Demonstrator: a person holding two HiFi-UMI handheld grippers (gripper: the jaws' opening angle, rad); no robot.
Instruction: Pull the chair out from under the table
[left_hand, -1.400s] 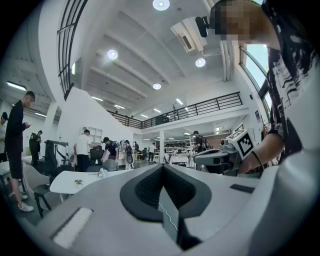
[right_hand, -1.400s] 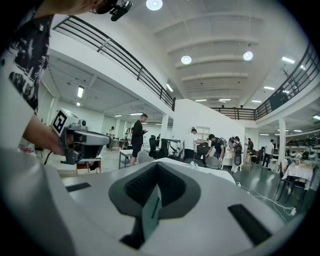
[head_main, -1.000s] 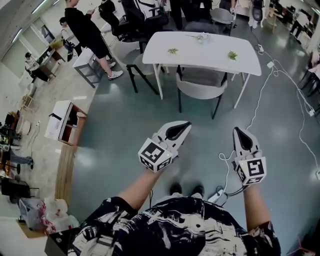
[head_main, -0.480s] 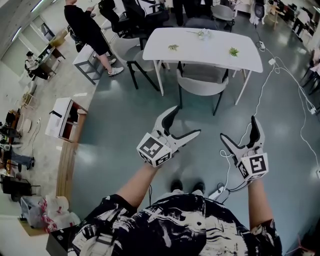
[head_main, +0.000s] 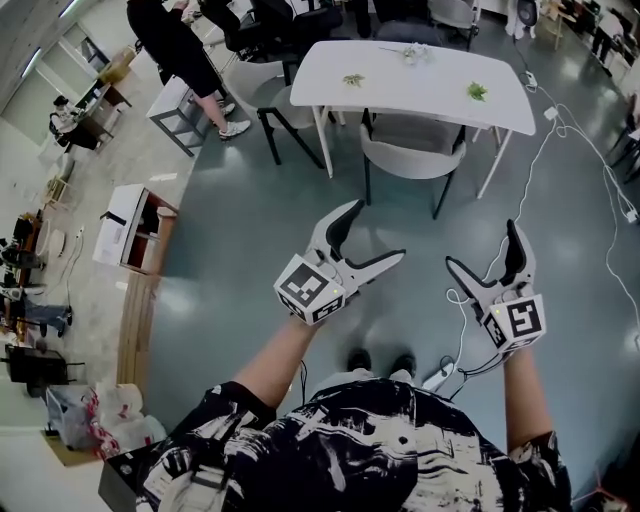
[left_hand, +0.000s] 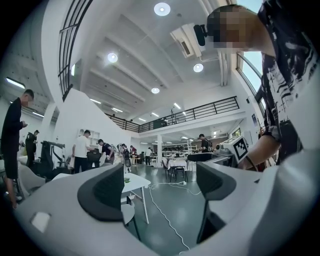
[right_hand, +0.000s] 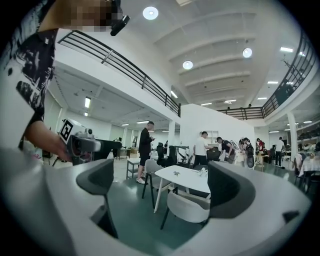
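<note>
A pale grey chair (head_main: 410, 160) with black legs stands tucked under the near side of the white table (head_main: 420, 95), a few steps ahead of me across the green floor. My left gripper (head_main: 372, 232) and right gripper (head_main: 482, 248) hover side by side in front of my body, well short of the chair. Both are open and hold nothing. In the right gripper view, the chair (right_hand: 187, 207) and table (right_hand: 182, 177) show between the spread jaws of the right gripper (right_hand: 162, 182). In the left gripper view, the left gripper (left_hand: 160, 187) frames only the table's end (left_hand: 136, 181).
Small plants (head_main: 352, 78) lie on the table. A second chair (head_main: 255, 95) stands at its left end, with a person (head_main: 175, 50) beyond it. White cables (head_main: 530, 190) trail over the floor on the right, and a power strip (head_main: 440, 378) lies by my feet. A low cabinet (head_main: 135, 240) stands at the left.
Both grippers went from shut to wide open. The hands stayed nearly in place.
</note>
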